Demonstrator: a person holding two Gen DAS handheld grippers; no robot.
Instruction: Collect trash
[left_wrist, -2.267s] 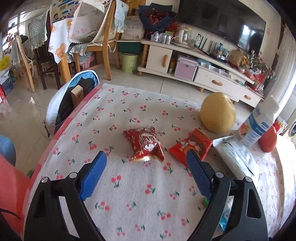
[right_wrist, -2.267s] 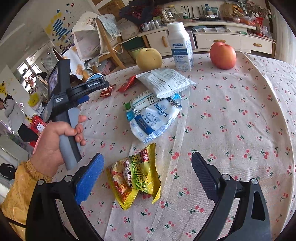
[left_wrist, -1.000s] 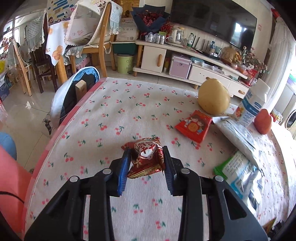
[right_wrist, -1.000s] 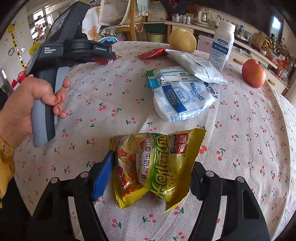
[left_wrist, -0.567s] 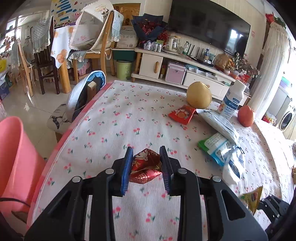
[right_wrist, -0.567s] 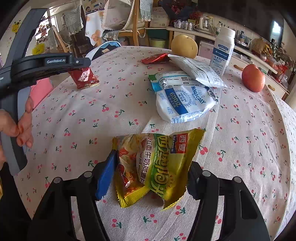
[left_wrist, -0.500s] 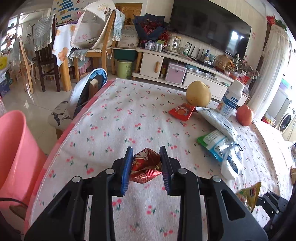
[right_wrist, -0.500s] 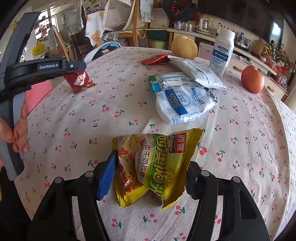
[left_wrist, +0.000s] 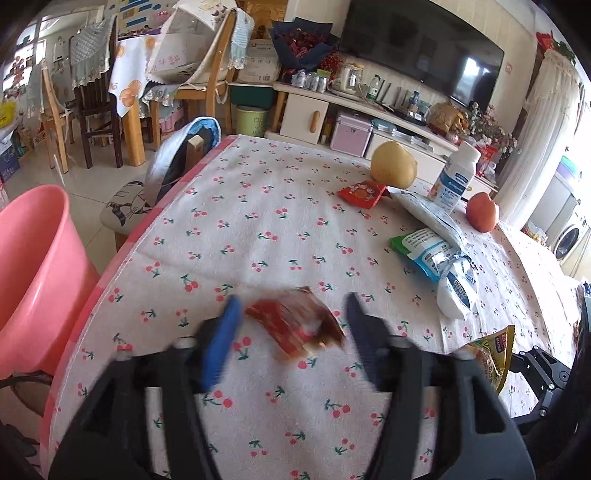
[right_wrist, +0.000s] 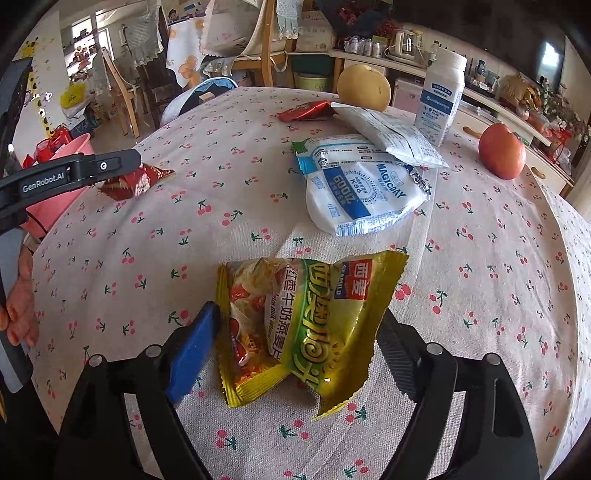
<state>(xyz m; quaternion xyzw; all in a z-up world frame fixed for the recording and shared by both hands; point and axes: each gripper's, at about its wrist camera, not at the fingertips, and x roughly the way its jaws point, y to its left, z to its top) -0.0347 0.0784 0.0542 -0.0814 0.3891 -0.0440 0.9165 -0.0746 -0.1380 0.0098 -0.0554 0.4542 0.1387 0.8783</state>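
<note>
Left hand-held gripper (left_wrist: 291, 328) just sprung apart, red wrapper (left_wrist: 295, 325) loose between jaws above tabletop (left_wrist: 258, 206), short of pink bin (left_wrist: 33, 266) at left. Right hand-held gripper (right_wrist: 295, 339) just widened, yellow packet (right_wrist: 306, 325) between jaws; contact unclear.

Your counter (left_wrist: 280, 229) wears matt woven cloth; the red wrapper (left_wrist: 295, 326) and yellow packet (right_wrist: 314, 321) are glossy crinkled foil, the pink bucket (left_wrist: 29, 266) smooth plastic.
</note>
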